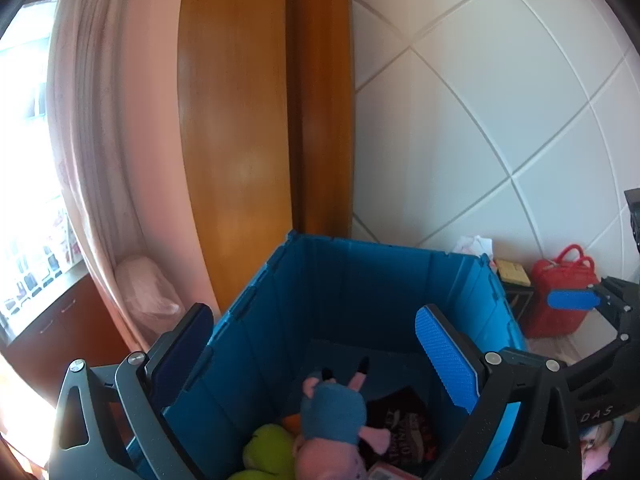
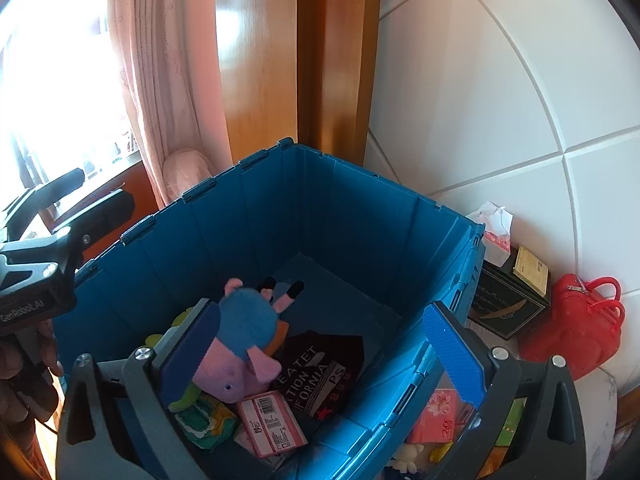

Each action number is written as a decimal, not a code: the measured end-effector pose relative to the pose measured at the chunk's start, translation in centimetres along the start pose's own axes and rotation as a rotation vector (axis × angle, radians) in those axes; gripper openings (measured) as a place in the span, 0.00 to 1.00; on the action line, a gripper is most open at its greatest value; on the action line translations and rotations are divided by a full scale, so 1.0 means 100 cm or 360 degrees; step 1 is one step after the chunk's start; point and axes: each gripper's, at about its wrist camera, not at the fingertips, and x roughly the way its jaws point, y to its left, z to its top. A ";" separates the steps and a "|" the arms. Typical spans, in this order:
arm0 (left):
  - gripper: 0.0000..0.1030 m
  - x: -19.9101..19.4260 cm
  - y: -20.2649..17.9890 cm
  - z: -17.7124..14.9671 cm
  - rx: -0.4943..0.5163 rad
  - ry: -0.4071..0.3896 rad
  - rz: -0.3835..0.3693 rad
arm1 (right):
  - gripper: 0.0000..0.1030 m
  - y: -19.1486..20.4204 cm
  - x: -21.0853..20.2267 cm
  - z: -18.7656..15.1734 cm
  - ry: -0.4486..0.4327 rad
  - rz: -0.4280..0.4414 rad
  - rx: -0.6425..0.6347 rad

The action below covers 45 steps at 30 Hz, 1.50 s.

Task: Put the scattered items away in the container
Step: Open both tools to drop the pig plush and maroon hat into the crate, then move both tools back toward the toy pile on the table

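I hold both grippers over the blue folding crate (image 2: 360, 216), which stands against the white tiled wall (image 2: 500, 100) beside a wooden door frame (image 2: 332, 60).

My left gripper (image 1: 316, 356) has its jaws spread wide with nothing between the pads; one finger hangs outside the crate's left wall, the other above its inside. My right gripper (image 2: 324, 344) is likewise spread wide and grips nothing: its left finger sits over the crate's contents, its right finger above the crate's near right rim.

Inside the crate, on top of the pile, lies the pig plush in a blue dress (image 2: 244, 340), head toward me and black-tipped feet toward the far wall; neither gripper touches it. Under and beside it in the crate lie a green plush (image 1: 268, 448), a black printed cloth (image 2: 320, 372), a pink barcoded packet (image 2: 272, 424) and a green printed pack (image 2: 208, 420).

Outside the crate, just past its right wall, a pink packet (image 2: 436, 416) and small bright items I cannot identify lie low near my right finger. Farther along the crate's right side stand a tissue box (image 2: 496, 236), a dark box (image 2: 508, 304) and a red handbag (image 2: 576, 324). A pink curtain (image 2: 160, 80) hangs left of the door frame.
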 end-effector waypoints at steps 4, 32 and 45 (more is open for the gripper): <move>0.99 -0.003 -0.004 -0.006 0.0006 0.0015 -0.0010 | 1.00 0.001 -0.011 -0.007 -0.0014 -0.0005 0.0005; 0.99 -0.110 -0.172 -0.032 0.0240 0.0019 -0.0234 | 1.00 -0.083 -0.139 -0.134 -0.0041 -0.0164 0.0201; 0.99 -0.146 -0.287 -0.072 0.0366 0.0101 -0.0391 | 1.00 -0.164 -0.207 -0.234 -0.0001 -0.0308 0.0398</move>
